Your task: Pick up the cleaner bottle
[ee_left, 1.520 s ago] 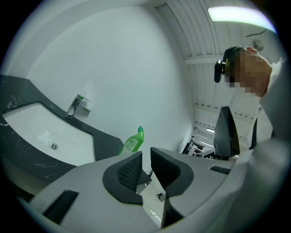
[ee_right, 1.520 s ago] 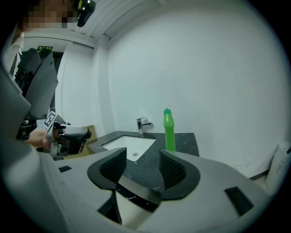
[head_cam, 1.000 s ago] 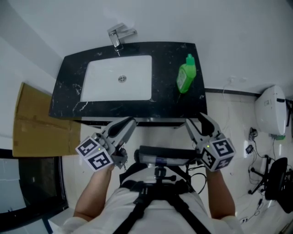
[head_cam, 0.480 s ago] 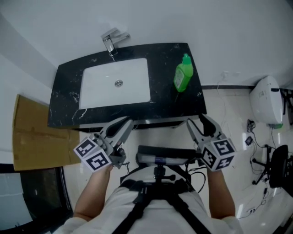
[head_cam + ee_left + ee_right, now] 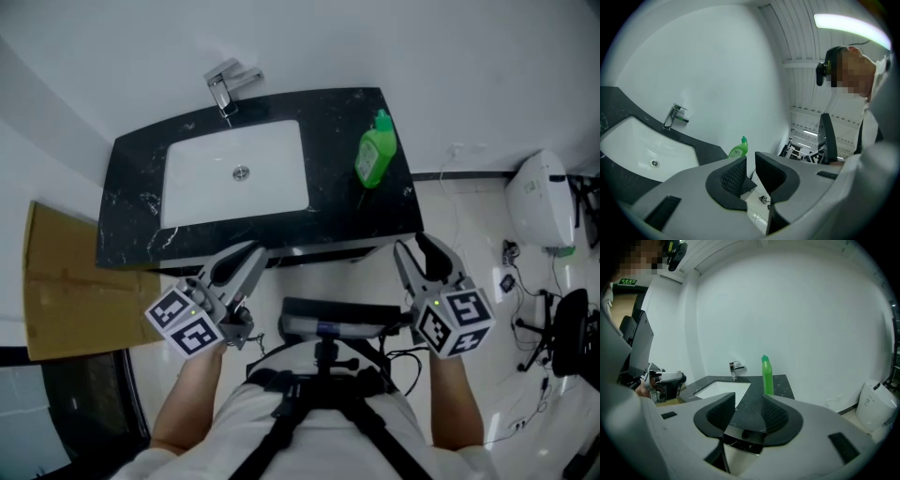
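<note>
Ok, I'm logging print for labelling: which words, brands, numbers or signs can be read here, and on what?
Cleaner bottle: no print readable; too small.
Green sign, top left of the right gripper view: letters too blurred to read.
Left tool and right tool: square marker patterns only, no words.

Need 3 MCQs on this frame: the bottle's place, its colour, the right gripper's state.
1. Where does the cleaner bottle stand?
A. on the floor
B. on the countertop, right of the sink
C. on the cardboard

2. What colour is the cleaner bottle?
A. green
B. blue
C. white

3. The right gripper is:
A. shut on the cleaner bottle
B. open and empty
C. not in view

Answers:
1 B: it stands upright on the black countertop beside the sink.
2 A: body and cap are green.
3 B: its jaws are apart with nothing between them.
</note>
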A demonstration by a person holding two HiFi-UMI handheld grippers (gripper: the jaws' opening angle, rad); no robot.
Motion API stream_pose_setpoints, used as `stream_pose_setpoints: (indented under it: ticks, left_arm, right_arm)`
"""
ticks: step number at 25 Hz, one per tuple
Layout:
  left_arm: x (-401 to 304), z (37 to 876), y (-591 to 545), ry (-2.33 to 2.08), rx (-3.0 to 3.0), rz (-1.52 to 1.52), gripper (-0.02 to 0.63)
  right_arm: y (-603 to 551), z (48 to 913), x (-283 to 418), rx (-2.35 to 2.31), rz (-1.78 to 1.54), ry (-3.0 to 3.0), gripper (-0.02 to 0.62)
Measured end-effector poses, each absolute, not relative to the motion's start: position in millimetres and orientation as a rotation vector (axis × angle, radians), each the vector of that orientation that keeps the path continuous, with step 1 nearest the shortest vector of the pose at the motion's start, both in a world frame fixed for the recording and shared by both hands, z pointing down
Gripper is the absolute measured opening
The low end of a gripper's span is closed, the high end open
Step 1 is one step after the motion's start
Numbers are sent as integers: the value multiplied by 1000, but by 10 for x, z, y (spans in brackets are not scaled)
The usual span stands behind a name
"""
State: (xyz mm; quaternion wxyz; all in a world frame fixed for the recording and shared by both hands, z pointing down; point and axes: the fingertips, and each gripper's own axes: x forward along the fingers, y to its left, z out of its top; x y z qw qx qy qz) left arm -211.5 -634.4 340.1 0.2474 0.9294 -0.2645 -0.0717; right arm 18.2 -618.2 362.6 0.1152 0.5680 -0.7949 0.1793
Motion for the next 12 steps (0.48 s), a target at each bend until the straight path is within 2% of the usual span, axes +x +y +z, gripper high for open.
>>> stream_pose_setpoints:
  ticks: [12]
  left_arm:
    - [-2127, 3317, -6308, -731, 2621, -118, 52]
  right_arm:
    - [-6250, 3534, 237, 1690, 489, -2262, 147]
